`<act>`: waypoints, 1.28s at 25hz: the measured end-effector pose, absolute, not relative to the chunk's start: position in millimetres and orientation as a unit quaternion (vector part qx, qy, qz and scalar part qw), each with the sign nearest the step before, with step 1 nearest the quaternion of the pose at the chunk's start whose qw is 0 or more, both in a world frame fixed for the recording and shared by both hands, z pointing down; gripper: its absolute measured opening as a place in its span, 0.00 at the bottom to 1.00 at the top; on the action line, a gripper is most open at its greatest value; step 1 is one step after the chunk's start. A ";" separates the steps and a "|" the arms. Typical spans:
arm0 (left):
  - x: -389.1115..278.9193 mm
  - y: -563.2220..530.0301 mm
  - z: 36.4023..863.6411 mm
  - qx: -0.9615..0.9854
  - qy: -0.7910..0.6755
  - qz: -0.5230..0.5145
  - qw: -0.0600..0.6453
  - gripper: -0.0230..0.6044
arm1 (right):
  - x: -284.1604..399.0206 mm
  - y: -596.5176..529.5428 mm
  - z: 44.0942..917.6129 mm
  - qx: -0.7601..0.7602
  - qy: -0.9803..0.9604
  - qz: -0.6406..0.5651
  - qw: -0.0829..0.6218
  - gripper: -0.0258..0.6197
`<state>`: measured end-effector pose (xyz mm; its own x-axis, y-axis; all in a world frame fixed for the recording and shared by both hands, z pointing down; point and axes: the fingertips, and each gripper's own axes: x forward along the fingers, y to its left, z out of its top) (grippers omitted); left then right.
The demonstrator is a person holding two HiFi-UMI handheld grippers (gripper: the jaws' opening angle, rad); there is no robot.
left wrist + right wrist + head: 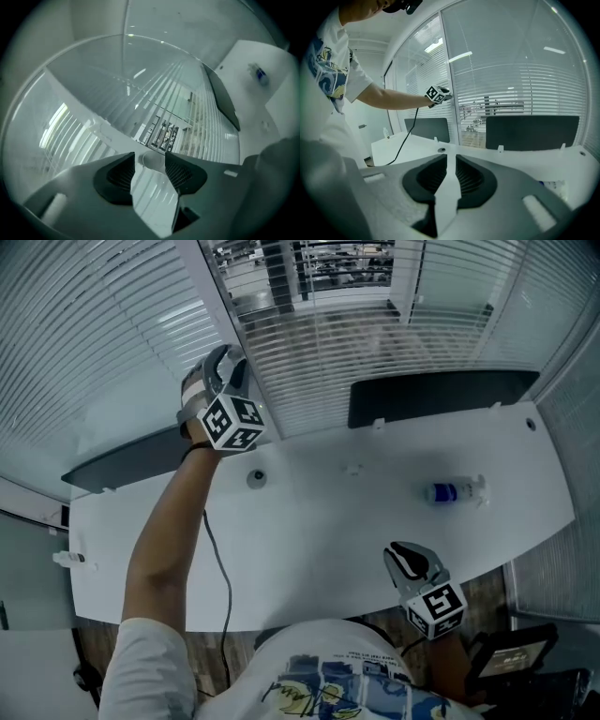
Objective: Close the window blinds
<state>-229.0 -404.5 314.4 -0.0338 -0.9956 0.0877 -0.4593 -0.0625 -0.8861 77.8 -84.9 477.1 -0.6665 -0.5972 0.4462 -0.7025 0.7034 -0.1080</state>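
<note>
White slatted blinds cover the window behind the desk, and buildings show between the slats. My left gripper is held up at the blinds beside the window post. In the left gripper view the white end of the blind's wand sits between the jaws of the left gripper. The jaws stand open around it with a thin gap on the left side. My right gripper hangs low over the desk's near edge, shut and empty. From there the left gripper shows at the blinds.
A white desk runs along the window, with dark panels at its back edge. A small bottle lies at the right. A round cable hole and a black cable sit under my left arm.
</note>
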 end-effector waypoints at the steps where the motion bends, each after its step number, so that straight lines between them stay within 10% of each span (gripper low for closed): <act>1: -227.8 -404.4 314.8 -0.598 0.578 -0.423 0.359 0.37 | 77.7 -84.5 476.8 0.359 -0.903 0.137 0.193 0.11; 12: -218.4 -421.2 334.2 -0.459 0.393 -0.611 0.511 0.37 | 78.0 -81.6 478.9 0.357 -0.903 0.135 0.195 0.11; 32: -214.5 -426.1 328.2 -0.516 0.487 -0.550 0.442 0.24 | 76.3 -81.0 480.6 0.358 -0.901 0.142 0.200 0.11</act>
<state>-214.5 -426.1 328.2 -0.0783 -0.9875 0.1369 -0.0164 -0.1360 -0.9906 76.3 -81.0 480.6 -0.6639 -0.5877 0.4623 -0.7013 0.7039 -0.1123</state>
